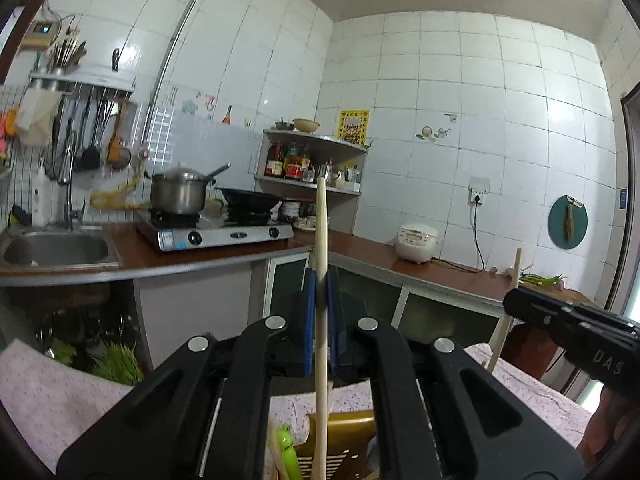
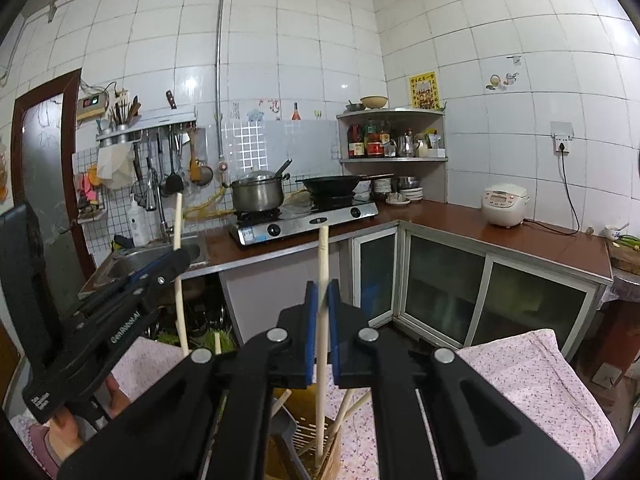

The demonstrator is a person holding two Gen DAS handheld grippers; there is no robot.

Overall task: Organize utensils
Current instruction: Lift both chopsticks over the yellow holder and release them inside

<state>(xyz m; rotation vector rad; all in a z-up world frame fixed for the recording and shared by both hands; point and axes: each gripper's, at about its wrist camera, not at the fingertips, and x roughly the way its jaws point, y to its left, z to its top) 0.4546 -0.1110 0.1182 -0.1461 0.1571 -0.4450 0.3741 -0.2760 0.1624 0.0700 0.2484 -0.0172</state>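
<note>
Your left gripper (image 1: 321, 280) and right gripper (image 2: 322, 292) each clamp one upright wooden chopstick (image 1: 322, 240) (image 2: 322, 264) just above the yellow utensil holder (image 2: 316, 444) on the floral cloth (image 2: 532, 384).

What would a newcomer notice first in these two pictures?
Each gripper is shut on an upright wooden chopstick: the left gripper on the left chopstick, the right gripper on the right chopstick. Below them stands a golden utensil holder on a pink floral cloth.
</note>
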